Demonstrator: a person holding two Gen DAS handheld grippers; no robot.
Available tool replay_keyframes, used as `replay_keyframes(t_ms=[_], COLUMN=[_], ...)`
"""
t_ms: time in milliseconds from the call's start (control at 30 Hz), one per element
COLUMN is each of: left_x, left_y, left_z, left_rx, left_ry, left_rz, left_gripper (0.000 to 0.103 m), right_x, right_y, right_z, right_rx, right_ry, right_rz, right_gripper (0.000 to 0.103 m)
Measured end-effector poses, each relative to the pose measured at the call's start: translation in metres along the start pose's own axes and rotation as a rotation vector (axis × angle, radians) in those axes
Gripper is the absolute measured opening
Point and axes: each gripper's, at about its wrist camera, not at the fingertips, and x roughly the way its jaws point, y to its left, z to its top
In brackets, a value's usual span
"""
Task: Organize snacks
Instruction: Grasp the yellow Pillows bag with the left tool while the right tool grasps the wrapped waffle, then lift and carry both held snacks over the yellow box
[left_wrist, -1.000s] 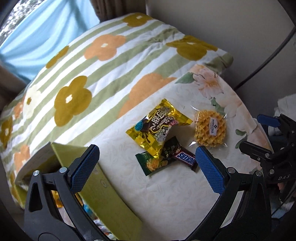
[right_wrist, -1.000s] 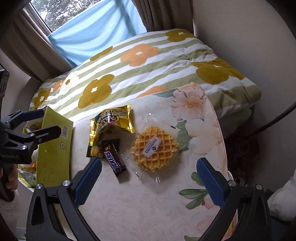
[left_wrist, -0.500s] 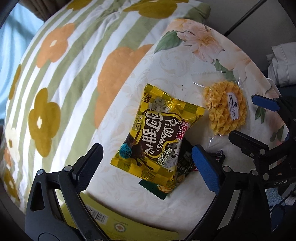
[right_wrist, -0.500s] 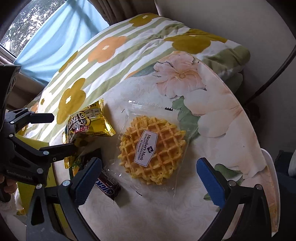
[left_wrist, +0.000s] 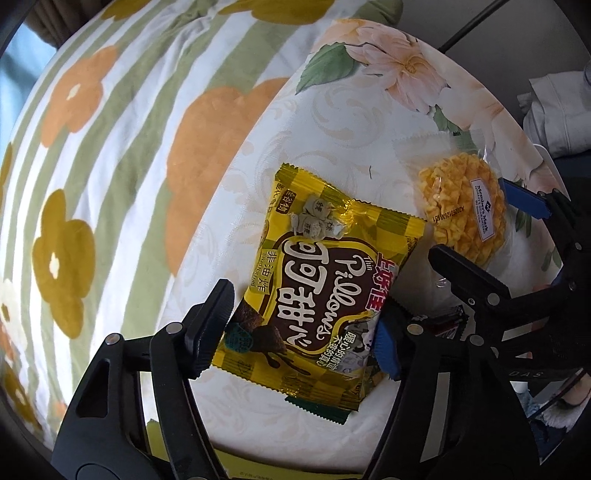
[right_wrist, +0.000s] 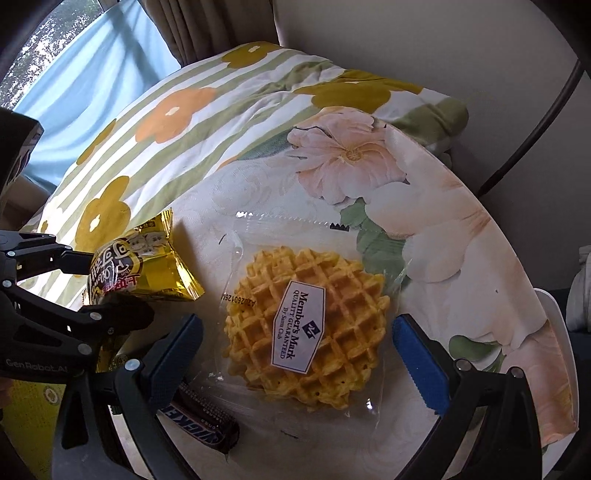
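Since the snacks were all bunched up in one little pile, it made sense that you came in with both grippers at once. Your left gripper (left_wrist: 303, 321) was pointing straight down over the yellow Pillows bag (left_wrist: 317, 280), jaws closing with the bag between them; the pads looked like they were already biting its two side edges, and from the right wrist view the bag puffed up and lifted at one end, so I'd guess the pinch had caught. That bag sat on top of a green packet (left_wrist: 317, 410), which is probably why you took it first.

Your right gripper (right_wrist: 299, 354) hung wide open over the wrapped waffle (right_wrist: 306, 328), one pad on either side but not touching the wrapper. The Snickers bar (right_wrist: 203, 432) lay just beside the left pad, so watch you don't snag it.

Everything rested on a round table (right_wrist: 461, 236) under a cream cloth with big pink flowers. Behind it was a striped floral duvet (right_wrist: 177, 122), then curtains (right_wrist: 192, 33) and a window with a blue blind. A yellow-green box (left_wrist: 258, 469) peeked in at the near edge, probably where the snacks go.
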Motion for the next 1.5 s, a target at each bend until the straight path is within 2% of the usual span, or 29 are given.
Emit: replay_keyframes(t_ms=[133,400,467,567,633,833,1033,1233,1500], left_x=[-0.005,-0.022,-0.025,-0.028,-0.029,-0.038,-0.059,-0.092,-0.147], left_y=[-0.003,-0.007,-0.007,-0.006,-0.003,-0.001,-0.003,-0.009,-0.011], left_z=[0.000,-0.003,-0.005,-0.008,-0.009,-0.014,-0.017,-0.025,-0.053], left_rx=[0.014,0.011,0.000,-0.016,-0.027,-0.066,-0.107,-0.168,-0.296], left_ry=[-0.024,-0.075,-0.080,-0.091,-0.096,-0.116,-0.147,-0.197,-0.292], left_rz=[0.023,0.049,0.044,0.039,0.034,0.038,0.052,0.076,0.122], left_gripper=[0.056,0.056,0.056,0.056,0.056,0.056,0.056,0.056,0.056], right_x=[0.001,0.012,0.016,0.015,0.014,0.011,-0.007,-0.039,-0.091], right_y=[0.002,0.011,0.017,0.019,0.019,0.016,0.014,0.017,0.024], right_z=[-0.001,-0.005,-0.009,-0.010,-0.011,-0.011,-0.009,0.001,0.014], right_rx=[-0.003,-0.072,-0.121,-0.141,-0.153,-0.159,-0.171,-0.217,-0.317], right_ry=[-0.014,-0.003,-0.011,-0.029,-0.043,-0.050,-0.073,-0.114,-0.169], right_rz=[-0.011,-0.066,-0.096,-0.085,-0.083,-0.051,-0.008,0.049,0.142], right_gripper=[0.102,0.101,0.098,0.091,0.079,0.074,0.073,0.073,0.074])
